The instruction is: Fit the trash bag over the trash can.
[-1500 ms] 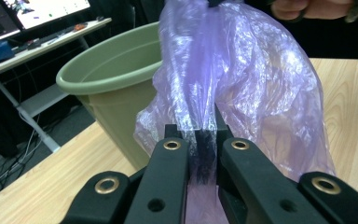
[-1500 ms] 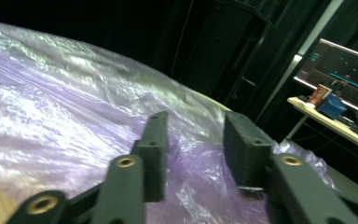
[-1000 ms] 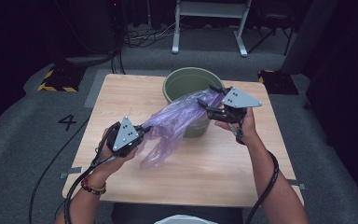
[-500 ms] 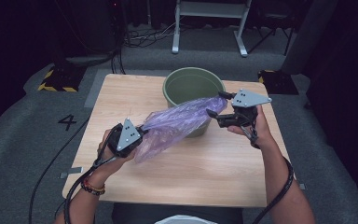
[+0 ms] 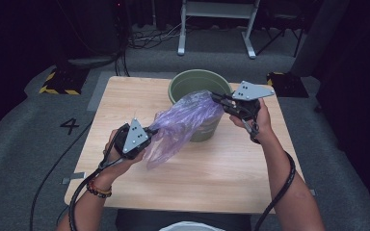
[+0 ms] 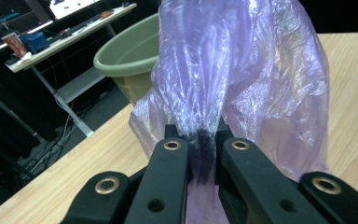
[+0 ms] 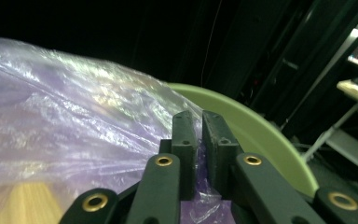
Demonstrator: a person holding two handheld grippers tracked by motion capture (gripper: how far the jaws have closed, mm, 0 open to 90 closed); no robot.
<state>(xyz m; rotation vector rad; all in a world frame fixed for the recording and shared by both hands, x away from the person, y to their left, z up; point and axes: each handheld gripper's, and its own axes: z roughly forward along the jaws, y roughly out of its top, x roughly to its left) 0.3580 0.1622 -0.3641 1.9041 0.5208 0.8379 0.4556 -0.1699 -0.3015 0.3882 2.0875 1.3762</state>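
Floor: grey carpet — a "4" marked left of the table.
Table: near half bare wood.
Bucket: green, at far edge.
Bag: purple plastic, stretched from bucket rim toward the near left.
Left gripper: pinched tight on gathered bag.
Right gripper: jaws just closing — film caught between them.

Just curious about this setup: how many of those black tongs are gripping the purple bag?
2. The left tongs pinch a gathered bunch of the bag over the table's near side; the right tongs have just closed on its other end, above the green tub.
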